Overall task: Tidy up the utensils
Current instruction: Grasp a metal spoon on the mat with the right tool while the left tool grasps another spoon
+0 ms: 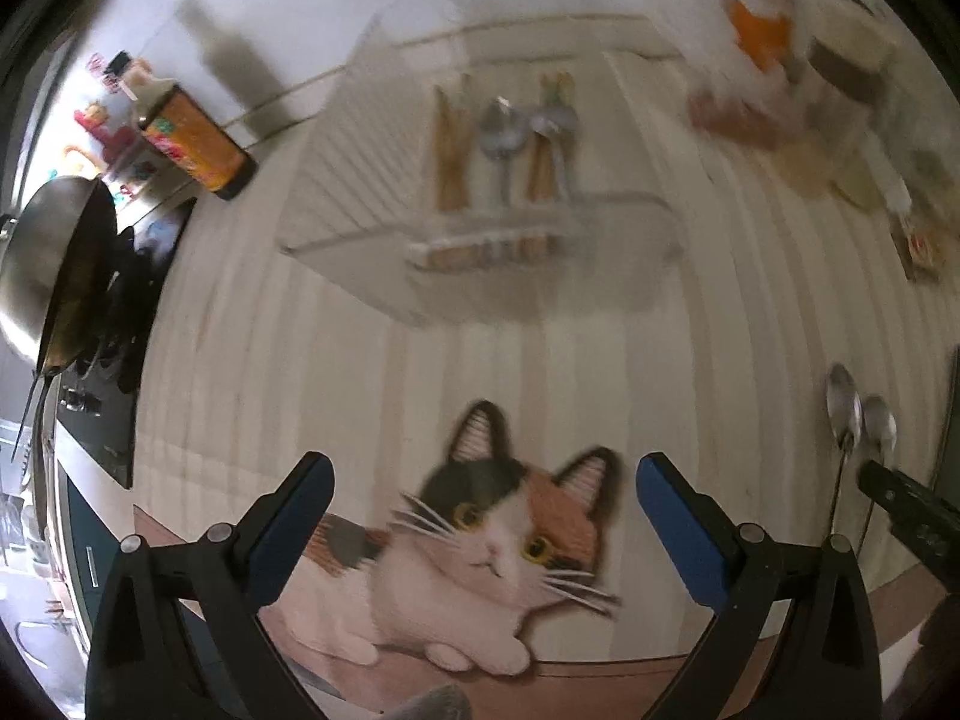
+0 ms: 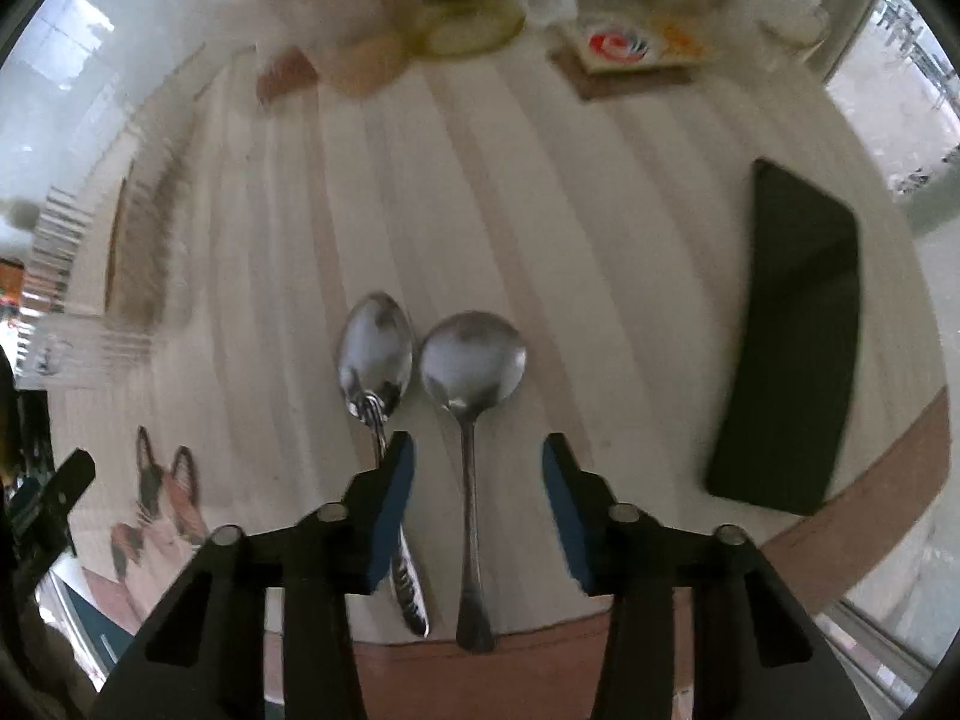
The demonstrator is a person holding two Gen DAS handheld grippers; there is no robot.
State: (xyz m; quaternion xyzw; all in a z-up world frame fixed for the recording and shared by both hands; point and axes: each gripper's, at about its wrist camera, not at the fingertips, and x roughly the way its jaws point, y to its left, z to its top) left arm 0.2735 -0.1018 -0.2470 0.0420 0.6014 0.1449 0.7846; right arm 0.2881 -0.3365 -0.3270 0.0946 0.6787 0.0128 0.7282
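Two metal spoons lie side by side on the striped table mat. In the right wrist view the round-bowled spoon [image 2: 472,372] has its handle between the open fingers of my right gripper [image 2: 477,468]; the oval spoon [image 2: 376,354] lies just left of it, its handle under the left finger. Both spoons show small in the left wrist view [image 1: 858,420]. My left gripper [image 1: 485,501] is open and empty above the cat picture. A clear organizer tray [image 1: 480,228] farther off holds wooden chopsticks [image 1: 450,144] and spoons [image 1: 522,126].
A sauce bottle [image 1: 192,138] and a steel wok [image 1: 54,264] stand at the left. Jars and packets [image 1: 810,72] crowd the back right. A black phone [image 2: 792,336] lies right of the spoons. Coasters [image 2: 630,54] and a mug sit behind.
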